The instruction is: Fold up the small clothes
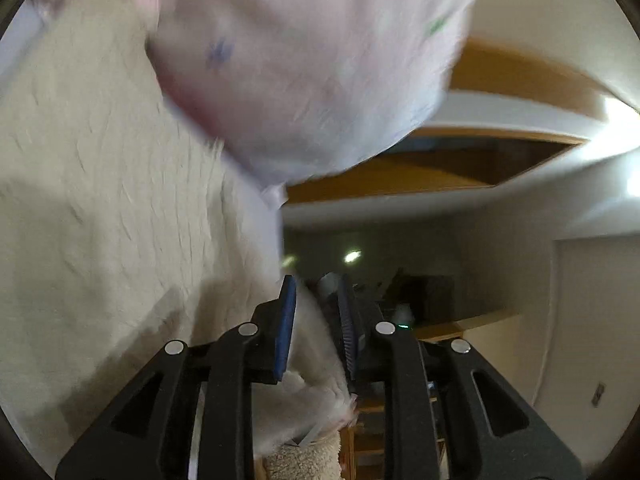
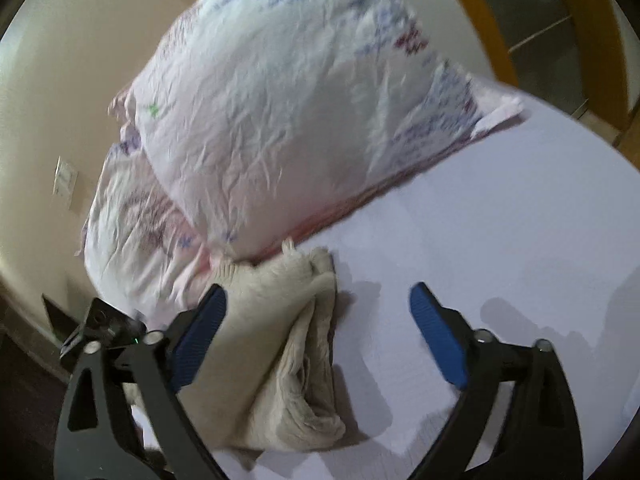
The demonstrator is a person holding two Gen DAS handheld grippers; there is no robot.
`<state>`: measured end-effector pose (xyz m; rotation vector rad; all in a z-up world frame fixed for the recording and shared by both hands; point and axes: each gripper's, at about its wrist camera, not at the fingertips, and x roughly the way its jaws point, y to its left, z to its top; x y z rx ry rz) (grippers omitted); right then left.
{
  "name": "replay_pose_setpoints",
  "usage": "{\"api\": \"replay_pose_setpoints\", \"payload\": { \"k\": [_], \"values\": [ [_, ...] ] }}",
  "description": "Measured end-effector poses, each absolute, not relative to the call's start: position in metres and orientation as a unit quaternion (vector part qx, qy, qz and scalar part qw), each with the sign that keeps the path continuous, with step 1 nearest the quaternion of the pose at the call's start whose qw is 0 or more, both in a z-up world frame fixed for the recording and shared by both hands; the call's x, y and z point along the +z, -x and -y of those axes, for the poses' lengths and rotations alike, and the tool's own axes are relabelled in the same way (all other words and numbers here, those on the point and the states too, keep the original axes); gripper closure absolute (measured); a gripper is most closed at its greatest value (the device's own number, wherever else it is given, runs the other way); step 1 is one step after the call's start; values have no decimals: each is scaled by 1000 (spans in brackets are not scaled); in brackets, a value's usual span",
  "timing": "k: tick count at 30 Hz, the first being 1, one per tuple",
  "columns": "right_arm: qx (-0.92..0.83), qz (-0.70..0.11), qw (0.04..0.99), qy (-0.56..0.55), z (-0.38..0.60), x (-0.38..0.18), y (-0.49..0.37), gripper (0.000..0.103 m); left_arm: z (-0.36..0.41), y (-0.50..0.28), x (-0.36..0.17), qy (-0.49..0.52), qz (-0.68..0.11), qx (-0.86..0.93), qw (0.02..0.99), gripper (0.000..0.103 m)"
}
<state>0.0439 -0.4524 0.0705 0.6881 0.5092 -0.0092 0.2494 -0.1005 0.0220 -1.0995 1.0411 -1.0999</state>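
Note:
A cream knitted garment (image 1: 100, 208) fills the left of the left wrist view, and a fold of it (image 1: 316, 344) runs between the blue pads of my left gripper (image 1: 318, 320), which is shut on it. In the right wrist view the same garment (image 2: 280, 340) lies bunched on the white sheet (image 2: 500, 240). My right gripper (image 2: 318, 332) is open, its left fingertip (image 2: 200, 340) against the cloth, its right one apart over bare sheet. The left gripper's body (image 2: 104, 332) shows at the lower left.
A white pillow with small flower prints (image 2: 280, 112) lies just behind the garment; it also shows in the left wrist view (image 1: 312, 60). A second pillow (image 2: 132, 240) sits to its left. Cream wall with a light switch (image 2: 64, 180) and wooden trim (image 1: 520, 76) surround the bed.

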Motion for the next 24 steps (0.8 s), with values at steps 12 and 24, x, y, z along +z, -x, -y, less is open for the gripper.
{"api": "replay_pose_setpoints", "payload": {
  "k": [12, 24],
  "values": [
    [95, -417, 823, -375, 440, 29, -139, 7, 48, -231, 18, 303, -489, -336, 746, 30],
    [56, -377, 904, -196, 392, 68, -132, 94, 48, -230, 15, 294, -482, -314, 763, 28]
  ]
}}
